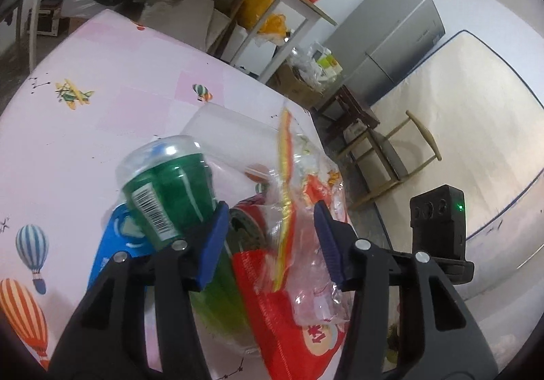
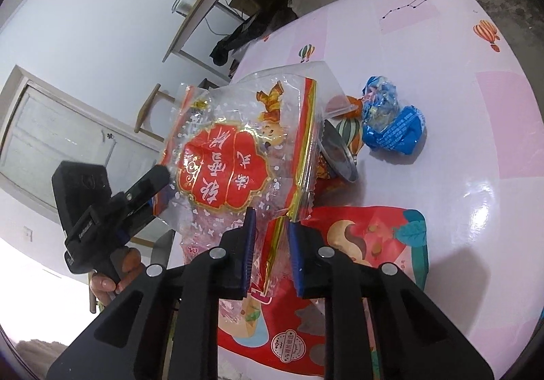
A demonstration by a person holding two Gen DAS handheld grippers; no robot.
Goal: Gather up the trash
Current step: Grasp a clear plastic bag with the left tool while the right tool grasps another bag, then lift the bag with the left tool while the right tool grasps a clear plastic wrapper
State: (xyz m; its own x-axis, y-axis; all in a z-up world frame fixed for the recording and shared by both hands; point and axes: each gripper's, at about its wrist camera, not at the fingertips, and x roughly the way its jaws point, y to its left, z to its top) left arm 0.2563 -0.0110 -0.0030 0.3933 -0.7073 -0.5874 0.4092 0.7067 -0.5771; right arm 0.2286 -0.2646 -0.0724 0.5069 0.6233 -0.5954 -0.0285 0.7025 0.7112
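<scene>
Trash sits at the near edge of the bench (image 2: 459, 80), w/ a clear snack bag (image 2: 238, 142) printed w/ a red label lifted above it. Right tongs (image 2: 270, 244) are clamped on that bag's lower edge by the gold-red seal strip, pads close together w/ the film pinched between. Left tongs (image 1: 272, 237) stand apart, blue pads either side of the same clear bag (image 1: 306, 210); can't tell if either pad touches the film. In the right wrist view the left tongs (image 2: 149, 186) show at the bag's left side, held by a hand (image 2: 115, 274).

Under the bag lies a flat red wrapper (image 2: 367, 244) on the bench. Beyond it a crumpled blue wrapper (image 2: 391, 121) rests on the bench, w/ a round metal lid (image 2: 340, 152) tilted just beside it. In the left wrist view a green bottle (image 1: 170, 196) w/ barcode lies beside the left pad, a blue packet (image 1: 115, 244) under it, and a red can (image 1: 251, 220) shows through the film.

Bench cloth is pink w/ balloon prints. Off the bench: a chair (image 1: 384, 155), a mattress (image 1: 476, 128) and a grey fridge (image 1: 397, 39).
</scene>
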